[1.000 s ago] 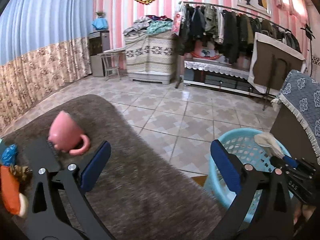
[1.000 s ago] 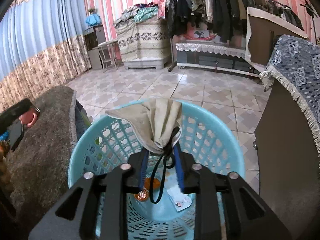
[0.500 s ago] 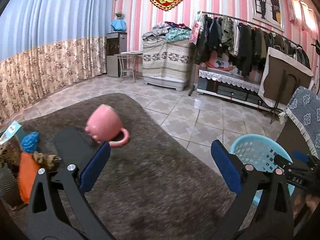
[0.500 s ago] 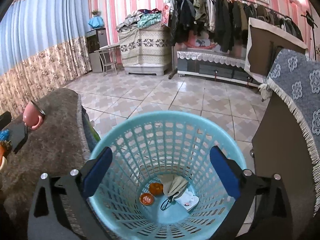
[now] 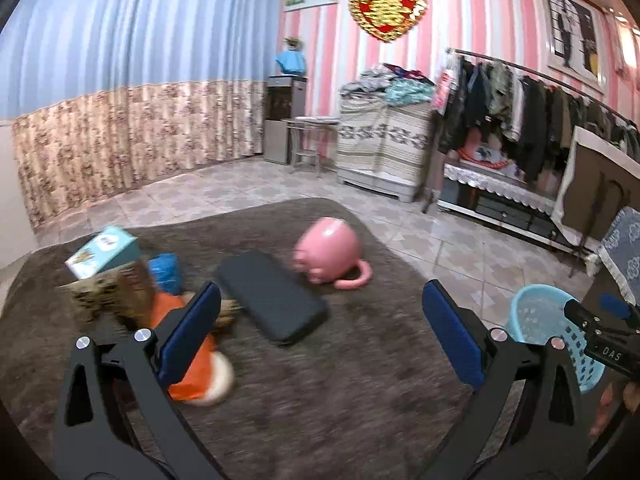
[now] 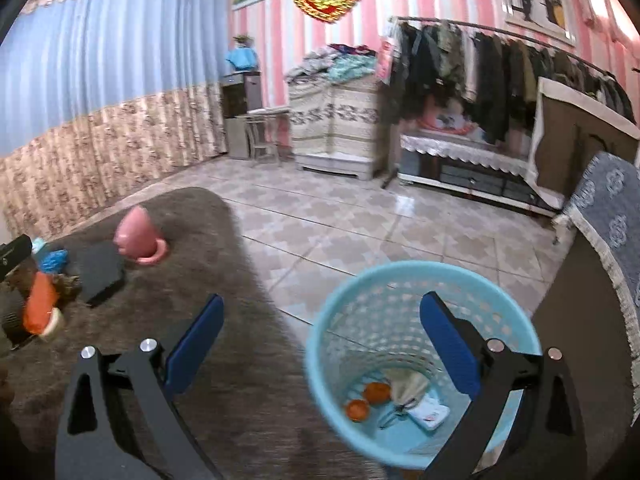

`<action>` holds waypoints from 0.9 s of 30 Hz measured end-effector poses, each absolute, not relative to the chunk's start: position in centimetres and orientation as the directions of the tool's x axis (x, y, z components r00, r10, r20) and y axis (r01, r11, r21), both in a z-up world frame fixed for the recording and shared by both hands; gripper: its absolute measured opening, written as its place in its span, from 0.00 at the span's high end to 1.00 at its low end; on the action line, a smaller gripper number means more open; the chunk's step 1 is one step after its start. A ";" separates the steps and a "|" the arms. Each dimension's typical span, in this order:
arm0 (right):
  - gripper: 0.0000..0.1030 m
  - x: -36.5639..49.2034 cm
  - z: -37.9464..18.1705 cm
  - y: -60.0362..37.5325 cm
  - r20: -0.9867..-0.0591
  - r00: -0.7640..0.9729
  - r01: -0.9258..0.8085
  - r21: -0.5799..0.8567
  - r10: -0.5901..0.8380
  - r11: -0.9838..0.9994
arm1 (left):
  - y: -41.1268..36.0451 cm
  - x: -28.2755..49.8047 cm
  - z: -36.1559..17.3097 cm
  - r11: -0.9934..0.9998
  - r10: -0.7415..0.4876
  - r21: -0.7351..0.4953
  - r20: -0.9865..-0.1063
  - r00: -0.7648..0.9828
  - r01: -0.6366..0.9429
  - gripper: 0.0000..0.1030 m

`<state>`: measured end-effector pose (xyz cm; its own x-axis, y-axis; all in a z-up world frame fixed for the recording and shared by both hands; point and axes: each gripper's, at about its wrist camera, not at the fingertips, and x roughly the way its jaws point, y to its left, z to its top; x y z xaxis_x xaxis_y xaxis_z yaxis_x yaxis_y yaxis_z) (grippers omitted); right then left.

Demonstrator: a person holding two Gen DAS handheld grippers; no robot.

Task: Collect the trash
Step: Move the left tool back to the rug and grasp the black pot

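Note:
A light blue mesh basket [image 6: 420, 280] stands on the floor beside the brown fuzzy table [image 6: 208, 380]; inside lie a beige cloth pouch [image 6: 406, 386], two orange pieces and a small white packet. My right gripper [image 6: 320, 344] hangs open and empty above the basket's left rim. My left gripper [image 5: 320, 328] is open and empty over the table [image 5: 340, 400]. On the table lie an orange wrapper [image 5: 192, 360], a crumpled blue scrap [image 5: 164, 268], a brownish crumpled piece [image 5: 108, 292], a small teal box [image 5: 104, 252], a black flat case [image 5: 272, 296] and a tipped pink mug [image 5: 330, 250].
The basket [image 5: 536, 316] shows at the table's right end in the left wrist view, with the right gripper's body over it. A cabinet draped with a grey patterned cloth [image 6: 612, 224] stands right of the basket. Tiled floor, a clothes rack and curtains lie beyond.
The right gripper opened and dropped the beige pouch into the basket, then rose and swung left. The left gripper swung left over the table, bringing the trash pile and black case into view.

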<state>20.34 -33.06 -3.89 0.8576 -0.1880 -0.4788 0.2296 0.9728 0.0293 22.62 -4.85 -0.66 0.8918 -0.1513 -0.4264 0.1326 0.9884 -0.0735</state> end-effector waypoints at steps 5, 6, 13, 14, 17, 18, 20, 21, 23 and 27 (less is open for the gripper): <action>0.04 20.6 -3.8 -29.0 -0.458 0.879 0.161 0.017 -0.135 0.987 | -0.3 21.2 -0.4 0.993 -0.096 -0.097 -0.414 0.905 0.061 0.05; 0.04 20.6 -3.9 -28.3 -0.455 0.882 0.147 0.020 -0.122 0.989 | 0.7 20.9 -0.5 0.994 -0.082 -0.096 -0.414 0.907 0.047 0.05; 0.04 21.1 -5.0 -23.2 -0.462 0.885 0.051 -0.014 -0.052 0.999 | 6.0 18.9 -1.7 0.997 0.035 -0.044 -0.427 0.903 -0.060 0.05; 0.04 21.1 -5.2 -22.5 -0.462 0.886 0.040 -0.023 -0.046 0.999 | 6.6 18.8 -2.0 0.996 0.042 -0.048 -0.433 0.900 -0.070 0.05; 0.04 21.1 -5.8 -20.3 -0.458 0.889 -0.018 -0.050 -0.007 0.999 | 9.0 18.4 -3.7 0.991 0.093 -0.046 -0.468 0.879 -0.129 0.05; 0.04 21.1 -6.0 -19.7 -0.462 0.887 -0.035 -0.057 0.005 0.998 | 9.6 18.4 -4.1 0.989 0.108 -0.037 -0.478 0.872 -0.143 0.05; 0.04 21.3 -6.4 -18.6 -0.476 0.879 -0.066 -0.068 0.026 0.996 | 10.5 18.3 -5.2 0.986 0.133 -0.021 -0.500 0.856 -0.165 0.05; 0.04 21.4 -6.7 -18.1 -0.487 0.872 -0.088 -0.069 0.044 0.994 | 11.2 18.4 -5.8 0.984 0.141 -0.021 -0.516 0.845 -0.178 0.05; 0.04 21.5 -7.1 -17.5 -0.496 0.866 -0.108 -0.060 0.064 0.992 | 12.3 18.7 -6.7 0.979 0.148 -0.036 -0.542 0.828 -0.198 0.05; 0.04 22.0 -7.9 -16.4 -0.529 0.843 -0.142 -0.047 0.096 0.989 | 13.6 20.1 -8.1 0.975 0.134 -0.068 -0.579 0.805 -0.211 0.06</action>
<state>22.00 -16.39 -7.94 0.8434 0.0958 -0.5287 -0.1416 0.9888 -0.0468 20.09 13.58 -8.08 0.8046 0.1336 -0.5786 -0.2105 0.9753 -0.0675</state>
